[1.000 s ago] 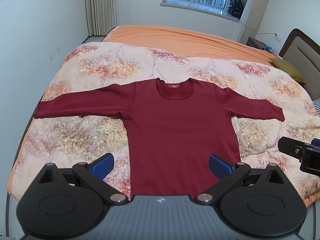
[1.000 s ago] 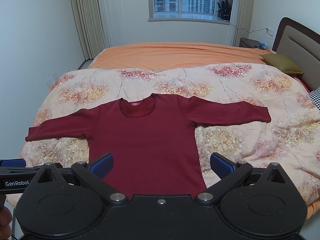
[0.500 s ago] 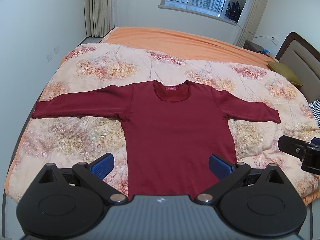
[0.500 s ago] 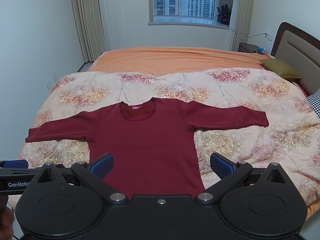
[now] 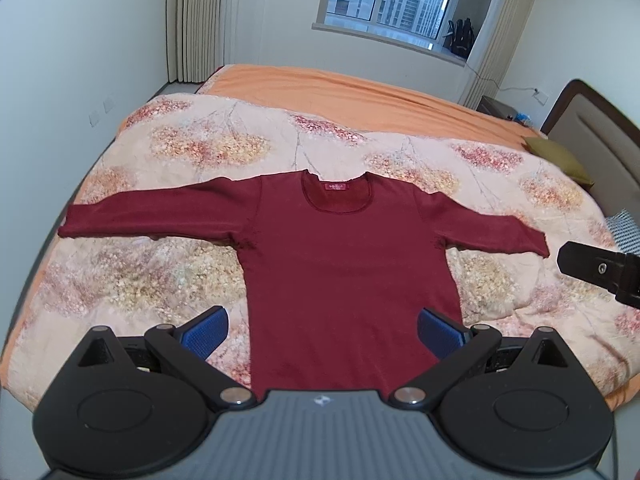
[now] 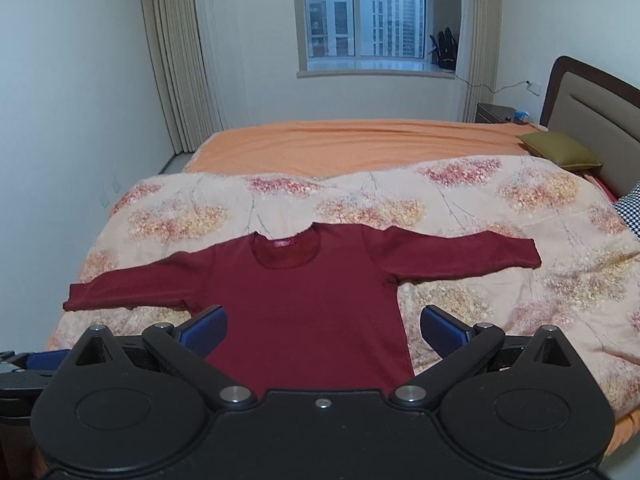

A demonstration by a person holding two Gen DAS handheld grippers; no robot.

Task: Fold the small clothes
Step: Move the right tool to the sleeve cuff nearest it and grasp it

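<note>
A dark red long-sleeved top [image 5: 344, 264] lies flat on the bed, front up, both sleeves spread out to the sides, neck away from me. It also shows in the right wrist view [image 6: 296, 304]. My left gripper [image 5: 322, 332] is open and empty, held above the top's lower hem. My right gripper [image 6: 322, 330] is open and empty, also above the hem, a little higher and further back. The hem itself is hidden behind the gripper bodies. Part of the right gripper's body shows at the right edge of the left wrist view [image 5: 600, 270].
The top rests on a floral quilt [image 5: 192, 264] over an orange sheet [image 5: 352, 88]. An olive pillow [image 6: 558, 150] and headboard [image 6: 592, 100] are at the right. A wall and curtain [image 6: 176, 60] border the left; a window [image 6: 360, 16] is behind.
Both grippers have pulled back and tilted up, so the top sits lower and smaller in view and more of the room shows. The top has not moved. Jaws stay open.
</note>
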